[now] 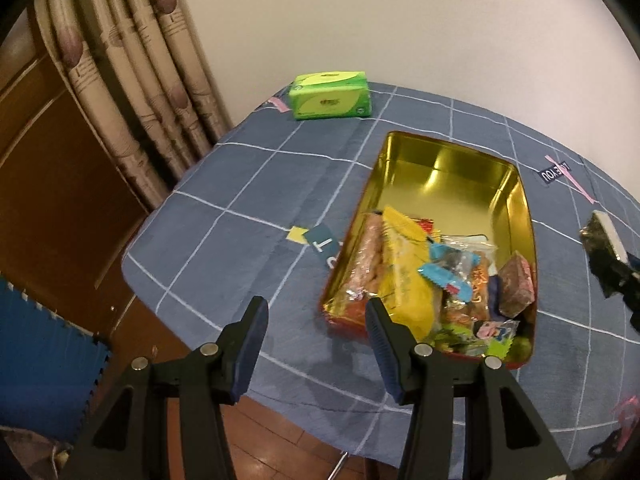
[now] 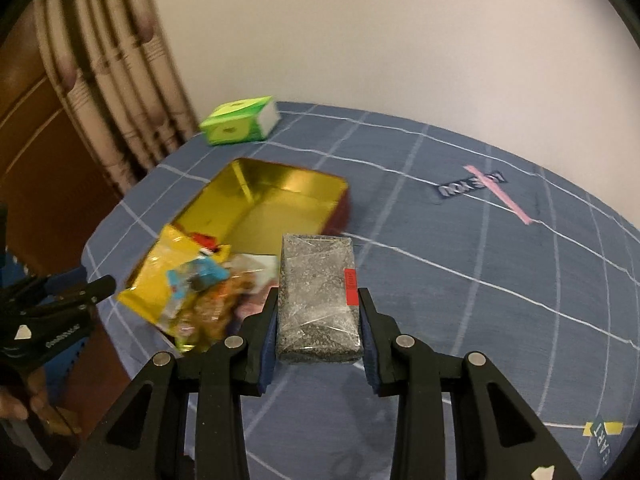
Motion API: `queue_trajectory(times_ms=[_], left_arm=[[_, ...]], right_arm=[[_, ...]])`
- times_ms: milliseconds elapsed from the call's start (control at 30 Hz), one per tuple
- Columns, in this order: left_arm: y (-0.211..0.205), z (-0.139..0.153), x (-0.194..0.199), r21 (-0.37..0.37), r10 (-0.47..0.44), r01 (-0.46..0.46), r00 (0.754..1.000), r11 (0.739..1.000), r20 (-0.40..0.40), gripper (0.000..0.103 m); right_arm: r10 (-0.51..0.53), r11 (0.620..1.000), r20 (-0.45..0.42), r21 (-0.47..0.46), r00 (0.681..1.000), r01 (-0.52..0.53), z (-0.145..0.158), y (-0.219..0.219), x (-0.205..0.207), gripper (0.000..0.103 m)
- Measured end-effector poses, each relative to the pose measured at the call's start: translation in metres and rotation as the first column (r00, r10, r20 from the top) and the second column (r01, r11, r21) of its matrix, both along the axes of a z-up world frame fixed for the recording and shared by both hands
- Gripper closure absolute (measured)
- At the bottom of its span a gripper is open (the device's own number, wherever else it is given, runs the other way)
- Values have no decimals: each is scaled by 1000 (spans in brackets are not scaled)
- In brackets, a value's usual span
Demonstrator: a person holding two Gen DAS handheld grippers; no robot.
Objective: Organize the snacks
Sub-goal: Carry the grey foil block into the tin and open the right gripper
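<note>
Right tool (image 2: 318,316) pinches a speckled grey packet (image 2: 318,296) above the table (image 2: 480,240); left tool (image 1: 316,320) spread, empty, near the gold tin (image 1: 516,200), seemingly half full of snacks (image 1: 404,276).

One tin (image 1: 516,184); one tissue pack (image 1: 330,95); one grey packet (image 2: 318,300); two grippers.

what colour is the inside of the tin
Shiny gold-yellow inside the tin; clearest in the left wrist view.

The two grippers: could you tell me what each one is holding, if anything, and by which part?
The right gripper holds a grey speckled wrapped block, clamped across its long sides near the near end. The left gripper holds nothing.
</note>
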State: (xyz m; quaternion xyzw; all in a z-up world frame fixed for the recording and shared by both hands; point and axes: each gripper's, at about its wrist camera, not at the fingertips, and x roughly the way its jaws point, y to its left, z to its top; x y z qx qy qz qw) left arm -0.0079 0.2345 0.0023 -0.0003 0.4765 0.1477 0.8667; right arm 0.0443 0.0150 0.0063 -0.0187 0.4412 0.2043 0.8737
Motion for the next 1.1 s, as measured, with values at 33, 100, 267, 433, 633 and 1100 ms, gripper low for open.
queue_trajectory(times_ms=[33,100,267,433,633,1100], left_arm=[[3,-1,-1,-2,7,-7,1000,1000,0,51],[7,-1,-2,-4,17,-17,1000,1000,2,51],[15,-1,-9,-17,39,-39,999,999,6,51],[26,0,-16,-17,70,-70,998,997,10,51],[35,1,-22,-32,90,-90,996,995,9,51],[44,0,-27,-49,104,-103,995,993,6,51]], right_arm=[[8,1000,-2,-2,1000,-8,0,5,0,71],[31,999,-4,-14,1000,-31,-1,20,-2,71],[58,998,-21,-32,998,-59,-7,44,-1,71],[63,996,-42,-56,997,-65,-17,59,2,71],[53,997,-77,-57,996,-58,-27,68,7,71],[35,991,-51,-129,998,-42,-44,89,18,71]])
